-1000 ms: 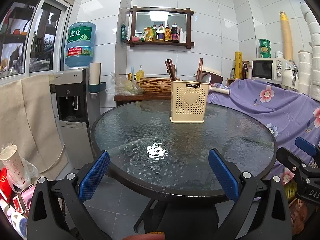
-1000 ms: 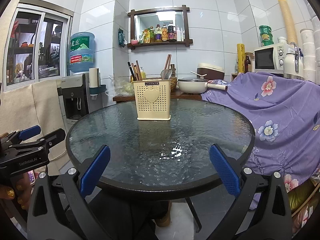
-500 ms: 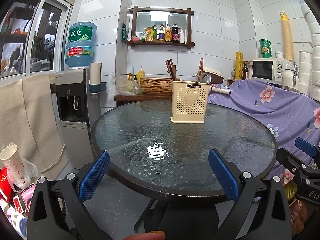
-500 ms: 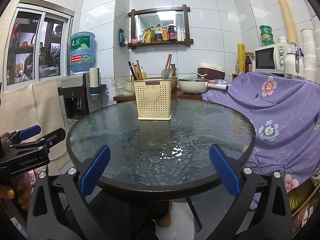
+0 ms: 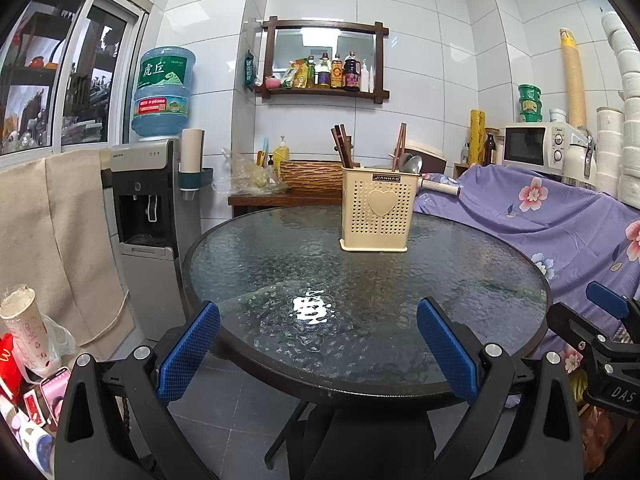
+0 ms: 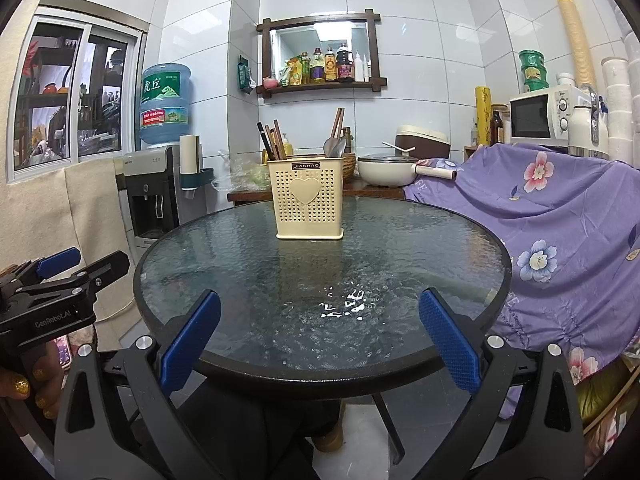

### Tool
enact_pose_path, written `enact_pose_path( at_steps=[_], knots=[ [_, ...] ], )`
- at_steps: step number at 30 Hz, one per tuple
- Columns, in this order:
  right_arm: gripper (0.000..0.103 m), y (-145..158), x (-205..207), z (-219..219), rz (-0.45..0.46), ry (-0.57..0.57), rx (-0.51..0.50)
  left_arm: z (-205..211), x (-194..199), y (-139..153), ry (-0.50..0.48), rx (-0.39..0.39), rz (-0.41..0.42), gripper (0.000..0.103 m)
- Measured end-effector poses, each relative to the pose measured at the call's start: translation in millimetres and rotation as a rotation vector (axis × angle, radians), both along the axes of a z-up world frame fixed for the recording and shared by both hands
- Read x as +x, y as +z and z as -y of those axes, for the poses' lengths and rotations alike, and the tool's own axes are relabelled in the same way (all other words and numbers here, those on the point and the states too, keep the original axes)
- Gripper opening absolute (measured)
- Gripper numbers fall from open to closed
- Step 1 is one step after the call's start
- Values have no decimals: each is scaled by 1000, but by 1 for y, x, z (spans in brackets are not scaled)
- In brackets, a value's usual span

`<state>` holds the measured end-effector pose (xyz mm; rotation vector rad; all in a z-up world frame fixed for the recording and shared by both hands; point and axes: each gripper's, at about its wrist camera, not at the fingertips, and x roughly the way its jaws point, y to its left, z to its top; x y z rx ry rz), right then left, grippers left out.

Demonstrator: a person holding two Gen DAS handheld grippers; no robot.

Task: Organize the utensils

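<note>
Nearest: left gripper [image 5: 318, 344] held at the near rim of the round glass table [image 5: 460, 280], blue pads [image 5: 188, 350] spread wide, nothing between them; right gripper [image 6: 320, 344] likewise at the near rim, pads [image 6: 448, 342] spread wide, empty; both short of the tabletop, touching nothing. Each gripper visible in the other's view: right one at the table's right edge [image 5: 600, 344], left one at the table's left edge [image 6: 52, 292], gripped by a hand with gold-painted nails [image 6: 24, 384]. Mid-distance, on the far half of the table: cream perforated utensil holder [image 6: 308, 204] with heart emblem, upright, well apart from both grippers; dark chopsticks [image 6: 271, 142] leaning out of its left side, metal spoons [image 6: 335, 147] plus wooden-handled pieces in its right side; exact compartment split not visible. Right of the table: purple floral cloth [image 6: 560, 216] draped over something bulky. Left of the table: water dispenser [image 5: 144, 216] with blue bottle on top. Behind the table: low wooden counter with cream pan [image 6: 386, 170]; microwave [image 6: 544, 116] above the cloth; wall shelf [image 6: 320, 56] with bottles farthest back.
</note>
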<state>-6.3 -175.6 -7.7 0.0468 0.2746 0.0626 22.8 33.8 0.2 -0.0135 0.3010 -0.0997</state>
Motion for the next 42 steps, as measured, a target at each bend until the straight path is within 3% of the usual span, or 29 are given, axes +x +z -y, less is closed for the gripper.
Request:
enact_pose_path(
  at_steps=[42],
  knots=[
    [97,4,0,-5,2,14,-2,1,2,1,9,6,-4,97]
  ],
)
